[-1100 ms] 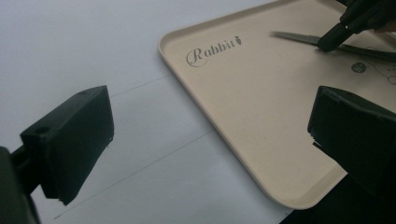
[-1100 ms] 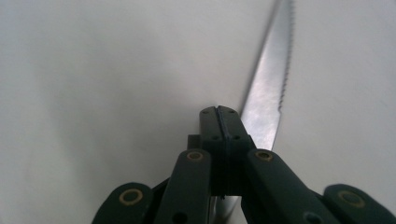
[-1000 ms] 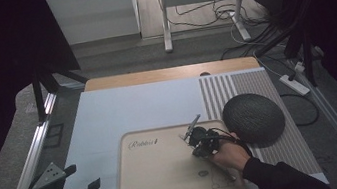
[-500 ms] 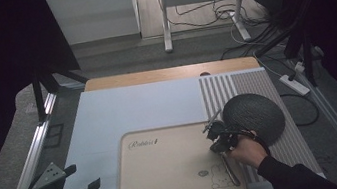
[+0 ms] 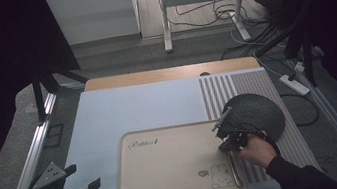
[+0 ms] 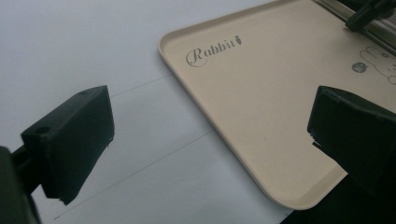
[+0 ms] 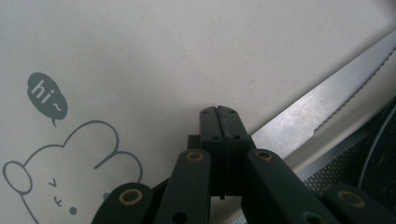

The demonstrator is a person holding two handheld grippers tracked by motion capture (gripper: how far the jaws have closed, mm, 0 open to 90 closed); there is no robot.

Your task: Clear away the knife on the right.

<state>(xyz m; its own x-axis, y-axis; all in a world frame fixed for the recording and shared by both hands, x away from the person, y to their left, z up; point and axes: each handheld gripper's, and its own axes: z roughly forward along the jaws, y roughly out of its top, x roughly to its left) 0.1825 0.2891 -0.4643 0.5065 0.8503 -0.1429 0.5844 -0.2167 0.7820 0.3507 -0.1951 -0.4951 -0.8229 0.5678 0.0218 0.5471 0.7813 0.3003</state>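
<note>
Tray (image 7: 140, 56) — knife (image 7: 299, 112) beside shut jaws.

A beige tray (image 5: 168, 175) printed with grey "Rabbit" lettering and a grey rabbit drawing (image 5: 221, 176) lies at the near edge of the pale blue tabletop (image 5: 133, 110), whose right side carries grey-and-white stripes; a dark textured disc (image 5: 255, 112) lies there, with a silver serrated blade (image 7: 322, 100) beside the black claws.

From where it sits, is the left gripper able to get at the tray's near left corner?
Probably yes. The left gripper is open beside the tray, and bare mat lies between its jaws and that corner. The right gripper is over at the tray's far side.
</note>
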